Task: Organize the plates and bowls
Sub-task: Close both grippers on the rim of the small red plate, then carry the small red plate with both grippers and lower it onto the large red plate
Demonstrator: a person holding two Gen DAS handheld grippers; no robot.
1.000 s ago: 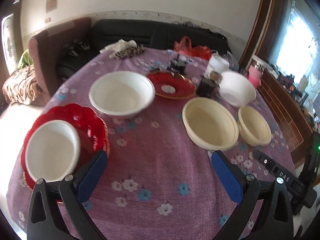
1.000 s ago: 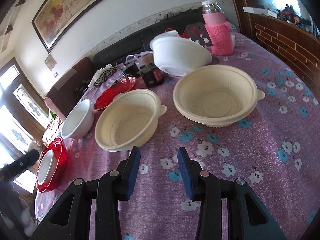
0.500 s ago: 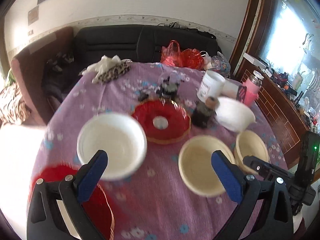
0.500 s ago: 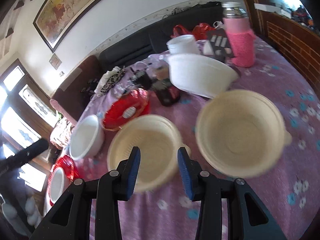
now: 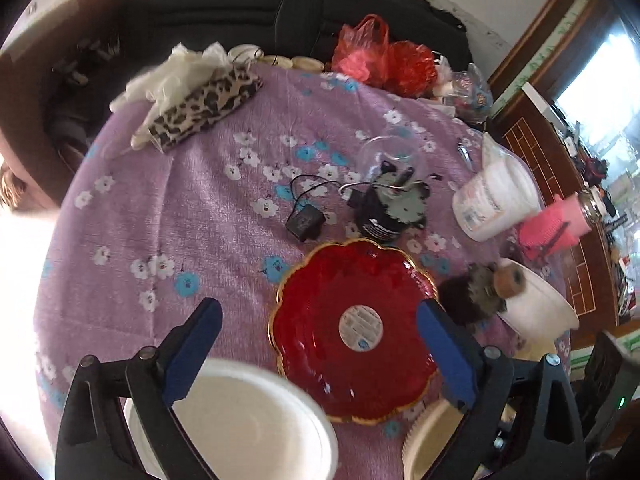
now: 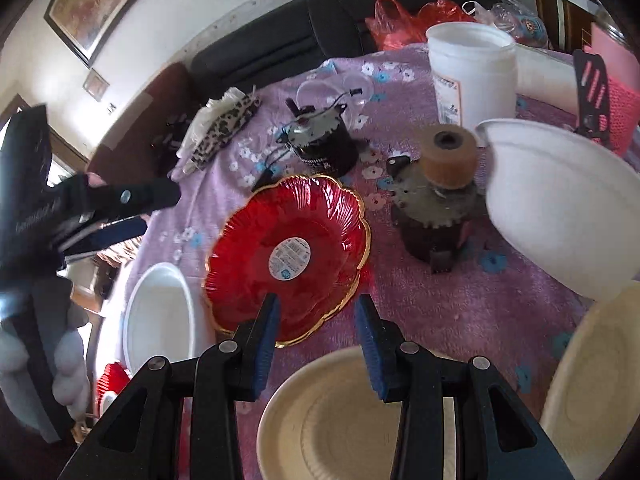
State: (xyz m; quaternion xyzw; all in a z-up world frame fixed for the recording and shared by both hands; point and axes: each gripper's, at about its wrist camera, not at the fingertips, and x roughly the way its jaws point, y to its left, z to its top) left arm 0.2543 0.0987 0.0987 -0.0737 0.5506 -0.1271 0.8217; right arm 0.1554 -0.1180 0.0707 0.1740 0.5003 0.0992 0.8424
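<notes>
A red scalloped plate with a gold rim [image 5: 354, 340] [image 6: 288, 256] lies on the purple flowered tablecloth. My left gripper [image 5: 318, 344] is open wide and empty, above the plate's near-left part. My right gripper [image 6: 316, 316] is open and empty, its tips over the plate's near rim. A white bowl [image 5: 236, 424] [image 6: 160, 320] sits left of the plate. A cream bowl [image 6: 340, 416] [image 5: 432, 440] lies under my right gripper. A second cream bowl [image 6: 596, 380] is at right. A tilted white bowl [image 6: 560, 204] [image 5: 536, 308] leans at the right.
Two dark motor-like gadgets [image 6: 436, 204] [image 6: 320, 140] stand behind the plate, with a black adapter [image 5: 304, 224]. A white tub [image 6: 470, 68], a pink-sleeved bottle [image 5: 556, 228], a leopard pouch [image 5: 200, 108] and red bags [image 5: 380, 60] lie farther back. A red plate stack [image 6: 112, 380] is at lower left.
Both grippers have moved forward across the table toward the red plate, which now fills the middle of both views. Both grippers' jaws stay open.
</notes>
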